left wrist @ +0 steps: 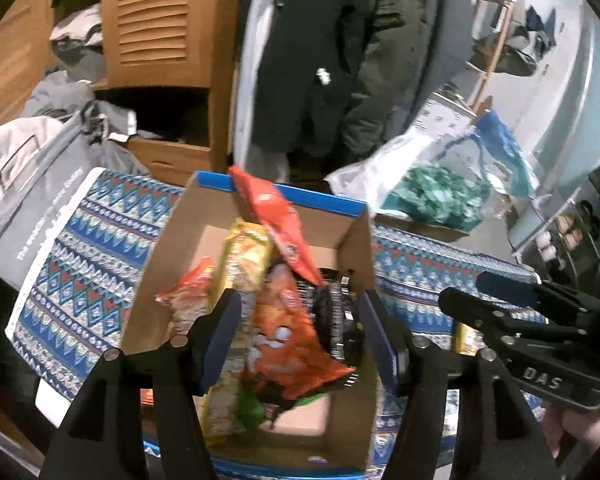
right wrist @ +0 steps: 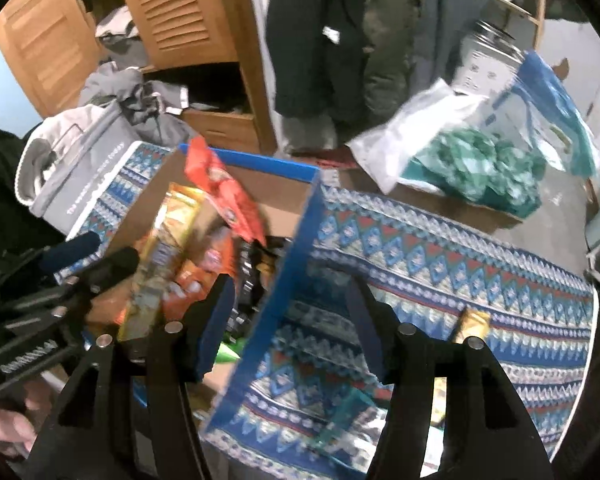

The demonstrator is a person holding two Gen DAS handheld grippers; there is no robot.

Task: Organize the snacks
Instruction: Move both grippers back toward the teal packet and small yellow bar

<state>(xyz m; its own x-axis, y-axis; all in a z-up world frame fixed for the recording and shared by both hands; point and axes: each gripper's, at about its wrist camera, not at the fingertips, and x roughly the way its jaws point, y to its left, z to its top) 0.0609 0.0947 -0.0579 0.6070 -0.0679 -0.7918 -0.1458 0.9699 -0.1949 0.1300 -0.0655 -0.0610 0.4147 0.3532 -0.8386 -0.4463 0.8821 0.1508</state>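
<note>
On patterned cloth (right wrist: 440, 248), snack box (left wrist: 352, 248).

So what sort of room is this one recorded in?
Most likely a bedroom or dorm room. A wooden wardrobe with slatted doors stands at the back, coats hang beside it, and the cardboard box of snacks sits on a patterned blanket, probably a bed.
</note>
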